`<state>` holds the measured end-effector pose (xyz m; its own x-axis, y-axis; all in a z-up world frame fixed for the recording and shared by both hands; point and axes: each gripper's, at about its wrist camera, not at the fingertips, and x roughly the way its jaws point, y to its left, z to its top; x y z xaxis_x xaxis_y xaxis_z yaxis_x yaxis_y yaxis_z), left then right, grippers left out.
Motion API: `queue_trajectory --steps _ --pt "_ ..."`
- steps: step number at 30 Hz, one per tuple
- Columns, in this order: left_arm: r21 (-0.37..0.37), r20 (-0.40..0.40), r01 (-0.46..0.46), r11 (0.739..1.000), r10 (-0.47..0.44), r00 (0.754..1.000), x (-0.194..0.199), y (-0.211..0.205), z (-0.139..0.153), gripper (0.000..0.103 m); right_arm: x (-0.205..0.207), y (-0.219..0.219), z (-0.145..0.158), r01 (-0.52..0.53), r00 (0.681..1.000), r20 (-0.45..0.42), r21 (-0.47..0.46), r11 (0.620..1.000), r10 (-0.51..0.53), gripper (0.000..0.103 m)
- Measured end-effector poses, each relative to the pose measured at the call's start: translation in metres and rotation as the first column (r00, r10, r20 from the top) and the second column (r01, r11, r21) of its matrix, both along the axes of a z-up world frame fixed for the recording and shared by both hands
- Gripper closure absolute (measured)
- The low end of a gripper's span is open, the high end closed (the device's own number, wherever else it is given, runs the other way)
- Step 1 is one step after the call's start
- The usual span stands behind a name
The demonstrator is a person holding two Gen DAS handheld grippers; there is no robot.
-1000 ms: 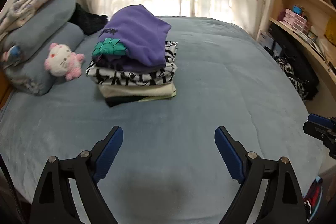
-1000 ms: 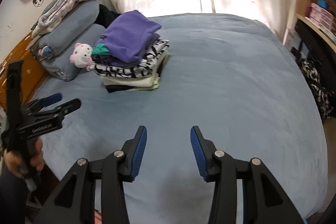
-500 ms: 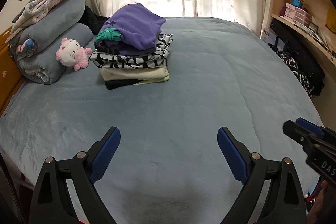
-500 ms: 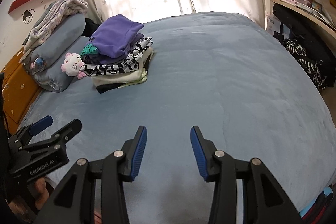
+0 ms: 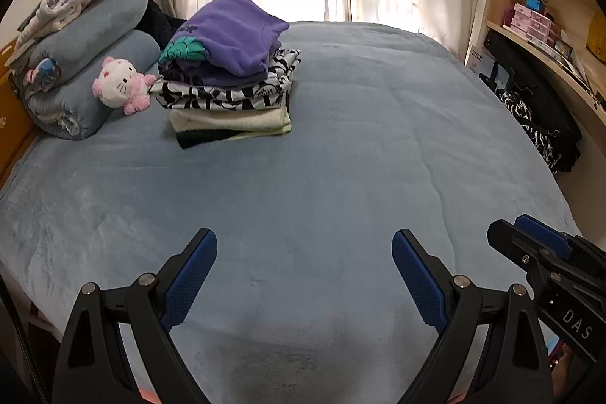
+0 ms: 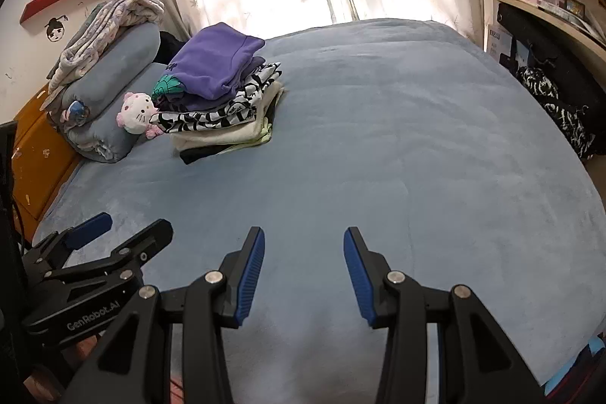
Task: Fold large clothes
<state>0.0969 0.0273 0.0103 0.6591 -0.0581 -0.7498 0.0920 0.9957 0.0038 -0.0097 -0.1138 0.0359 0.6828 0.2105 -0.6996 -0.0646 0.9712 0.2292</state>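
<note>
Reading "GenRobot.AI", left tongs [image 6: 117, 226] body

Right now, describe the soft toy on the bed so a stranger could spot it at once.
Start at the blue bed and go to the rolled grey bedding at its head. The soft toy leans against the lower roll, left of the stack of folded clothes: a white cat in pink, the only toy there.

- The blue bed [image 5: 360, 139] lies bare across its near and right parts, open to passage.
- A stack of folded clothes [image 5: 227, 78] blocks the far left.
- A plush toy [image 5: 119, 86] and rolled bedding [image 5: 87, 36] crowd the left edge.
</note>
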Motion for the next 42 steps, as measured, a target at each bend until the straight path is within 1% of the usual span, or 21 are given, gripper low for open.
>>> queue_trajectory --steps 11,30,42 --pt "0.004 -0.025 -0.001 1.0 0.001 1.0 0.004 -0.002 -0.009 0.01 0.003 0.004 -0.005 -0.023 1.0 -0.008 0.005 1.0 0.023 0.059" --pt "-0.006 -0.032 -0.014 1.0 0.013 0.999 0.004 -0.003 -0.009 0.01 0.004 0.007 -0.01 -0.031 0.999 -0.018 0.023 0.999 0.031 0.059" --pt "0.0 -0.032 -0.017 1.0 0.016 0.999 0.004 -0.003 -0.011 0.01 0.004 0.005 -0.011 -0.03 0.999 -0.019 0.025 0.999 0.031 0.059"
